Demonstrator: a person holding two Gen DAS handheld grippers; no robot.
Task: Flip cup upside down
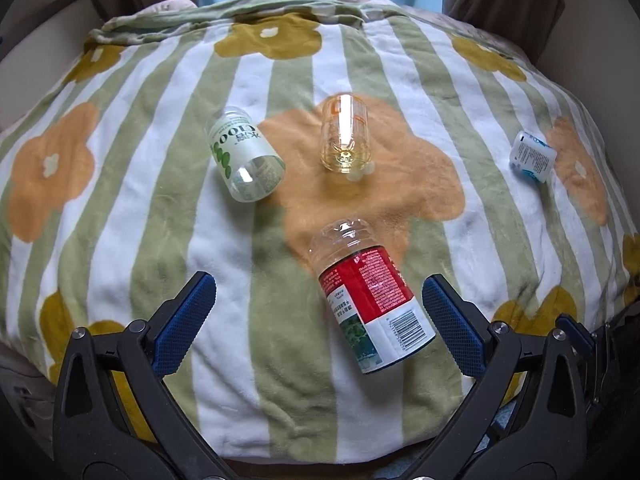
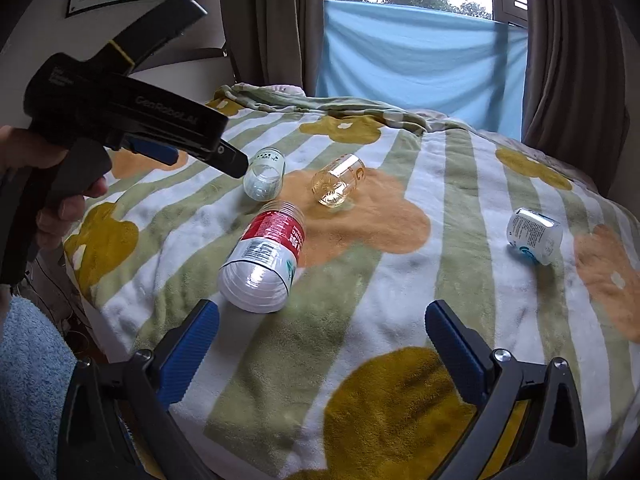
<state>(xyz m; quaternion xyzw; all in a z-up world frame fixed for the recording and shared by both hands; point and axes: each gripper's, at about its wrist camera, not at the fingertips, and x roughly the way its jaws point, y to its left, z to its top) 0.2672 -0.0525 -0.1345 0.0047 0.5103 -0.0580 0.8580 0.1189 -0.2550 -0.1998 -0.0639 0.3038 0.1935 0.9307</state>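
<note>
Several cups lie on their sides on a striped flower blanket [image 1: 120, 184]. A red-labelled clear cup [image 1: 370, 300] lies nearest, just ahead of my left gripper [image 1: 320, 296], which is open and empty; it also shows in the right wrist view [image 2: 266, 256]. A green-labelled cup [image 1: 244, 156] lies left of centre. A clear glass cup with orange print [image 1: 345, 136] lies on the orange flower. A small blue-and-white cup [image 1: 532, 156] lies at the right. My right gripper [image 2: 322, 322] is open and empty above the blanket [image 2: 400, 300].
In the right wrist view the left gripper's black body [image 2: 120, 108] and the hand holding it hang over the blanket's left side. A light blue cloth [image 2: 420, 60], curtains and a window stand behind the bed. The blanket drops off at its near edge.
</note>
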